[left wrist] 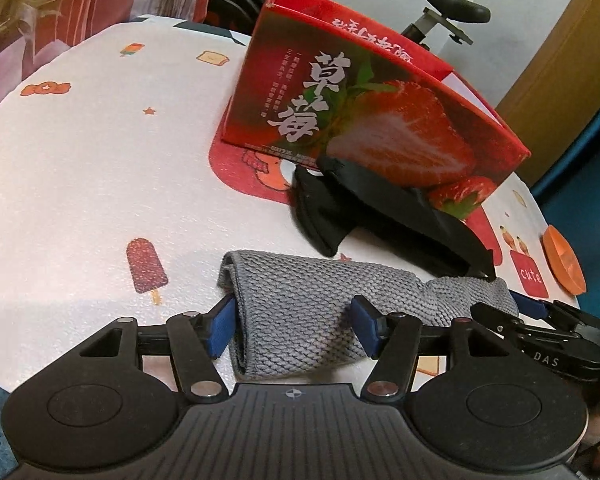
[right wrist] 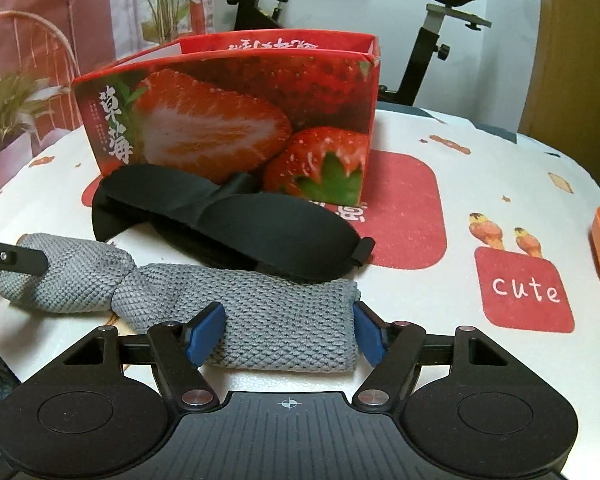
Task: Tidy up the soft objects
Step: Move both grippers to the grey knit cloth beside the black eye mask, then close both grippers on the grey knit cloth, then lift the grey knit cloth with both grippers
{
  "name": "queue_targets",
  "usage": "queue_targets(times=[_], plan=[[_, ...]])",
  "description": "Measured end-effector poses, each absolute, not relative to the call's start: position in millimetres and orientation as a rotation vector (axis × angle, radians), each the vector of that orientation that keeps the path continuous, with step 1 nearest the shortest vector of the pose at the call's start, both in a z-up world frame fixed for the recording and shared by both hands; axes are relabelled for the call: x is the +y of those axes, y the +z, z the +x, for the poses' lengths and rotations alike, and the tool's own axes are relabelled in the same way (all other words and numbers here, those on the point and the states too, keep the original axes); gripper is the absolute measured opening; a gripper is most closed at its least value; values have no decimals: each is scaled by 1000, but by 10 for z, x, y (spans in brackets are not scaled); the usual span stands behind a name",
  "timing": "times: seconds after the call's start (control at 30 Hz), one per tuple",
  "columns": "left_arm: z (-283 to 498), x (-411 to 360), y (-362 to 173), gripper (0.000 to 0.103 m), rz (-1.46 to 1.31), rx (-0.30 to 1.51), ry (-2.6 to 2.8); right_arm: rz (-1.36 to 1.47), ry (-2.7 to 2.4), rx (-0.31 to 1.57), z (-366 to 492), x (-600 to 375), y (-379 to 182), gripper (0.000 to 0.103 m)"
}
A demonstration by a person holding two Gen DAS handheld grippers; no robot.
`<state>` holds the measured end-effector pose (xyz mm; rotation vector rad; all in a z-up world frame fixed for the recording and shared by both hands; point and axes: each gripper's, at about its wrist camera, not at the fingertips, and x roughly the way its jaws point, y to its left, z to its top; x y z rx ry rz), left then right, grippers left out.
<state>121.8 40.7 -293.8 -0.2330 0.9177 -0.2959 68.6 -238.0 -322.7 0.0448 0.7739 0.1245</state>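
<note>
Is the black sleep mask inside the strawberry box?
No, the black sleep mask lies on the tablecloth in front of the strawberry box, just behind the gray cloth.

Grey knitted cloth (right wrist: 236, 312): rolled lengthwise, pinched near its middle, lying flat across the near tabletop. Black padded sleep mask (right wrist: 236, 220): lying just behind the cloth, touching its far edge, strap folded over, leaning against the strawberry box (right wrist: 228, 116).
</note>
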Motion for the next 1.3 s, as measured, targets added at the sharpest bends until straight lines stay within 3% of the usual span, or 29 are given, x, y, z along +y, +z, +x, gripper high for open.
queue_targets(times=[0.23,0.53,0.73,0.9,0.97,1.07,1.3], plan=[[1203,355,-2943,64,-213,922,-307,39,121,769,690,-2372,-3240,65],[1204,299,-2973,75,-170,915,-328,50,119,775,695,-2378,-3237,64],[1196,239,-2983,75,-123,906,-333,53,126,779,690,-2369,-3236,60],[1209,259,-2977,60,-133,900,-322,52,128,780,686,-2350,-3233,57],[1217,280,-2973,42,-134,896,-309,54,136,780,681,-2334,-3229,54],[1236,336,-2975,25,-146,893,-289,52,144,781,676,-2315,-3222,50],[1270,426,-2990,15,-205,897,-281,58,206,783,643,-2258,-3177,30]])
